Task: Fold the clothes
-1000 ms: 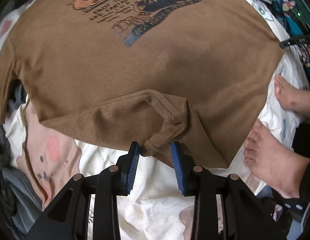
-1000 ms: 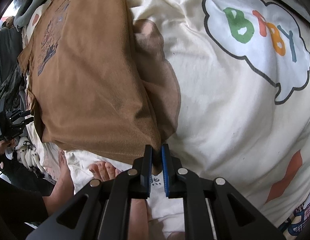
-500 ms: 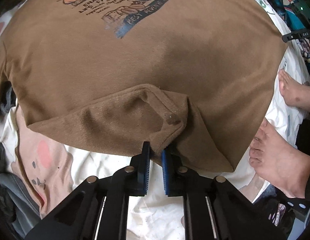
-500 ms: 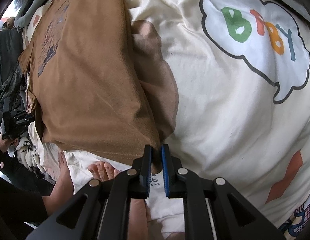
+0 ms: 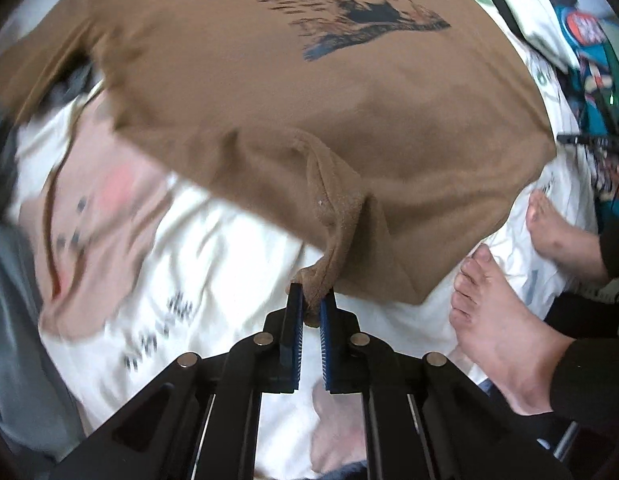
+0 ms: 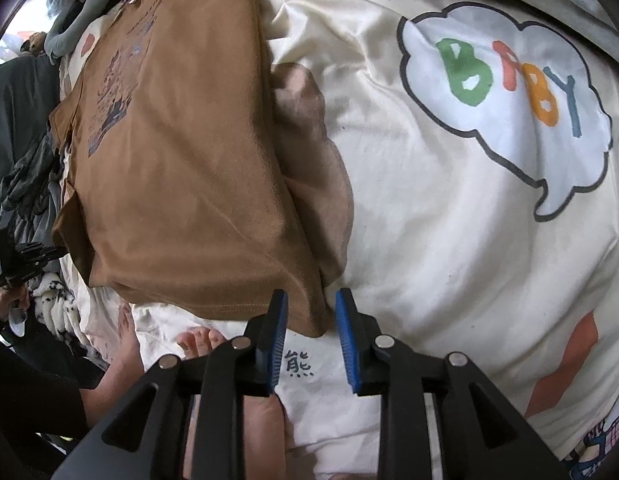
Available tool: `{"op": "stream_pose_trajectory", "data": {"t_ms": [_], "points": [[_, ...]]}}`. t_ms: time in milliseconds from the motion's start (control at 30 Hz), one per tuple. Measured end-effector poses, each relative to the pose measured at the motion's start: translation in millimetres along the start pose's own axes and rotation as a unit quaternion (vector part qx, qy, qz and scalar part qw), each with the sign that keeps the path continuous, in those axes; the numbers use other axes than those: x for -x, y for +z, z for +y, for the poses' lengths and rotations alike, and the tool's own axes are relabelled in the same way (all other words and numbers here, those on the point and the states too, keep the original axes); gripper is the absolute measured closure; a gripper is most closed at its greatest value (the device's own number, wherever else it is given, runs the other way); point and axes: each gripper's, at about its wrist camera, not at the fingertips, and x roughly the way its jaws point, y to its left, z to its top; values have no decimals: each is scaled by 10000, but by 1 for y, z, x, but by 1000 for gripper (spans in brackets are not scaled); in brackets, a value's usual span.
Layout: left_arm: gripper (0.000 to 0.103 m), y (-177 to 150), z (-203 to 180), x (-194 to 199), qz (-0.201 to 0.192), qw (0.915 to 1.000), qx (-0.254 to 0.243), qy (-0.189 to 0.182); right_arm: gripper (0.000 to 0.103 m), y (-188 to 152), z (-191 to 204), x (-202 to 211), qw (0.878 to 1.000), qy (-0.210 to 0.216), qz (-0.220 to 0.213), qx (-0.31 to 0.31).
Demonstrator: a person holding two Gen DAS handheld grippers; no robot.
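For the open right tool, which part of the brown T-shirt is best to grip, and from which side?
Probably the near corner of the brown T-shirt, which lies flat between the open right tool fingers. Come in low from the person's side, along the bedding. The left tool is shut on the bunched sleeve.

The shirt (image 5: 349,128) lies on the bed sheet (image 5: 213,264), and the shirt is the landmark here. The left gripper (image 5: 311,304) is at the shirt's near edge and pinches a bunched bit of that edge. In the right wrist view, the right gripper (image 6: 311,312) sits at the shirt's near corner (image 6: 309,320), one finger on each side of it. The sheet spreads to the right of the shirt (image 6: 181,152). Two bare feet (image 5: 505,320) rest on the sheet just right of the shirt's near edge. A pile of clothes (image 6: 25,152) lies to the left of the shirt.
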Motion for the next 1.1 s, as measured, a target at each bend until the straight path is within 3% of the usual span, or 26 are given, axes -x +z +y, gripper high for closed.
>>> {"op": "stream_pose_trajectory", "data": {"t_ms": [300,400,500,1100], "points": [[97,-74,3,39,-78,9965,830,-36,80,3,2,-23,9993,-169,290,185],[97,-82,2,44,-134,9949,995,-64,81,3,2,-27,9993,-157,314,151],[97,-92,3,52,-194,9935,1121,-89,97,3,4,-29,9991,-91,389,164],[97,-126,17,57,-389,9789,1923,-576,98,-5,22,28,9973,-169,595,388]]}}
